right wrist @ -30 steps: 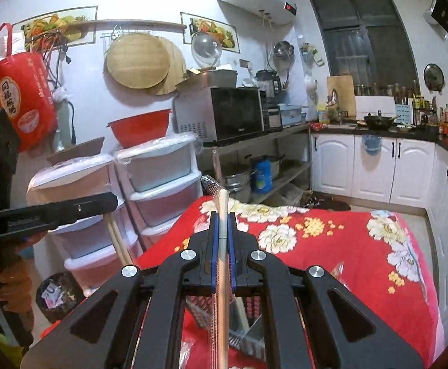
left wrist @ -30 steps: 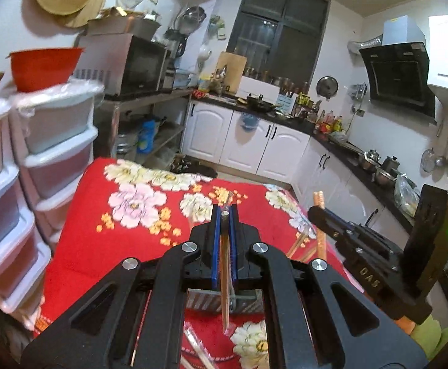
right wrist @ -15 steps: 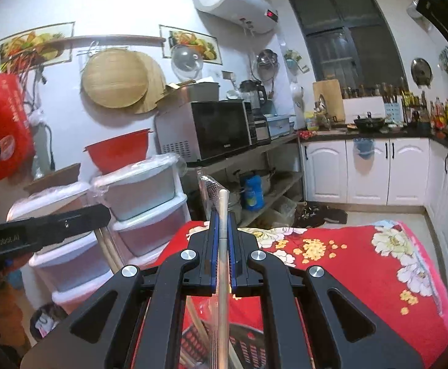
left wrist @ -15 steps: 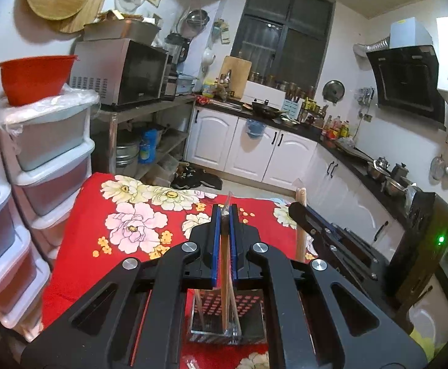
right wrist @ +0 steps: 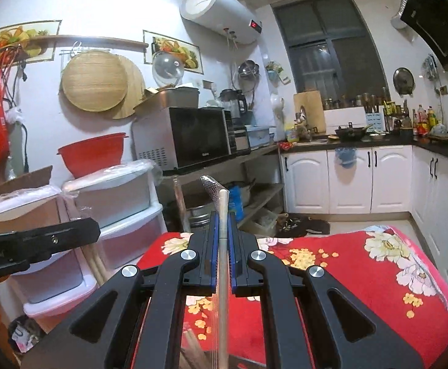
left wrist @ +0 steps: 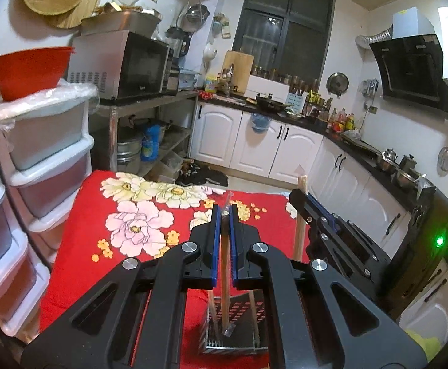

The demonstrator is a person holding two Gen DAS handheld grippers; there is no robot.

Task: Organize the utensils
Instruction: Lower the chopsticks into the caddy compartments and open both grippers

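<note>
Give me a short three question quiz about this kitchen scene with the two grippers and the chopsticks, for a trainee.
1. True or false: the left gripper is shut on a chopstick.
2. What stands below that chopstick? A) black basket B) glass jar C) white mug
3. Fill in: the right gripper holds a pale ____ upright.

Key: 1 true. 2 A, the black basket on the red flowered cloth. 3 stick.

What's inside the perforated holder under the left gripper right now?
The holder has pale chopsticks standing in it, and the stick clamped in the left gripper dips inside. Its bottom is hidden by the gripper.
</note>
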